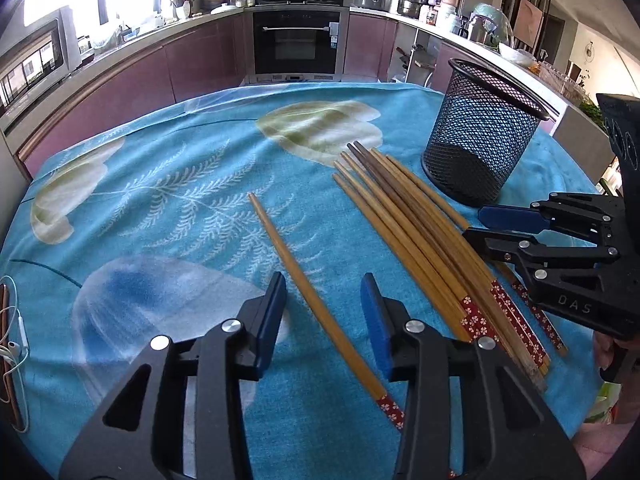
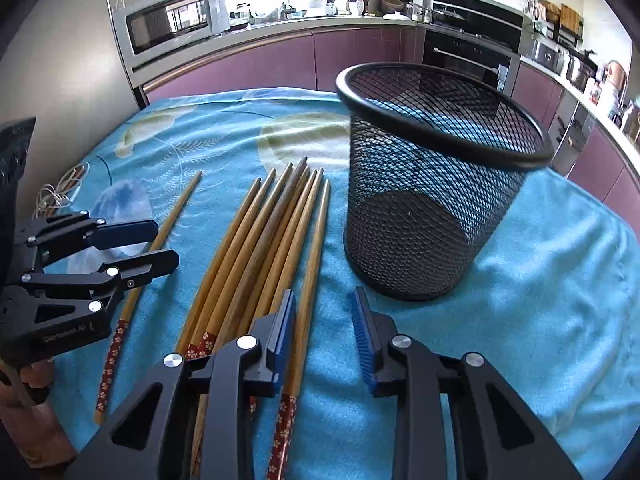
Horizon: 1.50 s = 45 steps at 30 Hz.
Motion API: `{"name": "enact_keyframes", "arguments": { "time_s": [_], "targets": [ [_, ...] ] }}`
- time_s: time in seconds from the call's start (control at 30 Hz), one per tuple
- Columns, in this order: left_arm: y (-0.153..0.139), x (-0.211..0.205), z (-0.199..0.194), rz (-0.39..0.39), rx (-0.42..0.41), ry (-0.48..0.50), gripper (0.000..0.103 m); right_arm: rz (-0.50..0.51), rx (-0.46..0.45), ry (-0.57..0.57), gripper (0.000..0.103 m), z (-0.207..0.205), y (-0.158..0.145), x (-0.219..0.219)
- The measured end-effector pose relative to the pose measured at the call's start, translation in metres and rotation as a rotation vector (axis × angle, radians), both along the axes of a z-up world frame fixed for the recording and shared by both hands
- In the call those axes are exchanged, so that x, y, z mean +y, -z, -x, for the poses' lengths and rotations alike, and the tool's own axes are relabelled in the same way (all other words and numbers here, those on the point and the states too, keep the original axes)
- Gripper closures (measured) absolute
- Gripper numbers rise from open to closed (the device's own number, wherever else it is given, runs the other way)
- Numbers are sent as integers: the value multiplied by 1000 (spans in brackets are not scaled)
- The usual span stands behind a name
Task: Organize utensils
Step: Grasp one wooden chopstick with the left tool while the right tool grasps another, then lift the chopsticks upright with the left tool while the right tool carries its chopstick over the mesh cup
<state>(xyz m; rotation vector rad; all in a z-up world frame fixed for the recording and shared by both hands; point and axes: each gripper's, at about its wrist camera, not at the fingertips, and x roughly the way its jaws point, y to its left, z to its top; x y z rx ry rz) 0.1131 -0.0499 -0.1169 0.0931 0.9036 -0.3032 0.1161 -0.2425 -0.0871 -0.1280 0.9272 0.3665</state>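
- a kitchen with purple cabinet fronts and a built-in oven [image 1: 298, 40] runs behind my table, which is covered by a blue cloth [image 1: 180, 208] printed with pale leaves and flowers.
- my left gripper [image 1: 324, 312] points down at the cloth with its blue pads apart; a single chopstick [image 1: 316, 300] lies on the cloth between them, and neither pad touches it, so nothing is grasped.
- that chopstick lies apart from the rest, its flower-patterned end toward me and its bare tip toward the oven.
- just beside it, on my right, the bundle of chopsticks [image 2: 256, 256] lies fanned on the cloth, patterned ends near me.
- my right gripper [image 2: 324, 332] sits low at the bundle's right edge; the outermost stick passes just beside its left pad, and i cannot tell whether they touch. the gap between the pads shows only bare cloth, so it holds nothing.
- the black mesh cup [image 2: 432, 184] stands upright on the cloth, just beyond my right gripper and beside the bundle's tips; nothing shows inside it.
- white earphones [image 1: 14, 344] lie tangled at the cloth's far left edge, well apart from the chopsticks.
- a microwave [image 2: 172, 20] sits on the counter in the right wrist view.
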Motion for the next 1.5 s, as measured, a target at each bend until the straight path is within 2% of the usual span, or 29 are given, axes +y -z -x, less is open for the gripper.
{"name": "enact_keyframes", "arguments": {
  "time_s": [0.07, 0.13, 0.17, 0.3, 0.5, 0.67, 0.9, 1.17, 1.27, 1.5],
  "targets": [
    [0, -2, -3, 6, 8, -4, 78, -16, 8, -2, 84, -3, 1, -2],
    [-1, 1, -4, 16, 16, -14, 88, -47, 24, -11, 93, -5, 1, -3],
    [-1, 2, -5, 31, 22, -16, 90, -55, 29, -10, 96, -5, 1, -3],
    [-2, 4, -4, 65, 25, -27, 95, -101, 35, 3, 97, -4, 0, -8],
    [-9, 7, 2, 97, 6, -24, 96, -163, -1, -11, 97, 5, -15, -17],
    [-26, 13, 10, 140, -23, 2, 96, -218, -53, -35, 97, 18, -35, -27],
    [-73, 20, 24, 264, -96, 77, 96, -331, -168, -29, 97, 33, -73, -51],
    [-127, 33, 37, 430, -194, 134, 96, -397, -280, -19, 97, 39, -113, -76],
    [-145, 33, 35, 454, -243, 129, 96, -409, -308, -15, 97, 36, -125, -82],
    [-181, 14, 15, 522, -291, 163, 96, -404, -383, 1, 97, 27, -156, -90]
  ]
}}
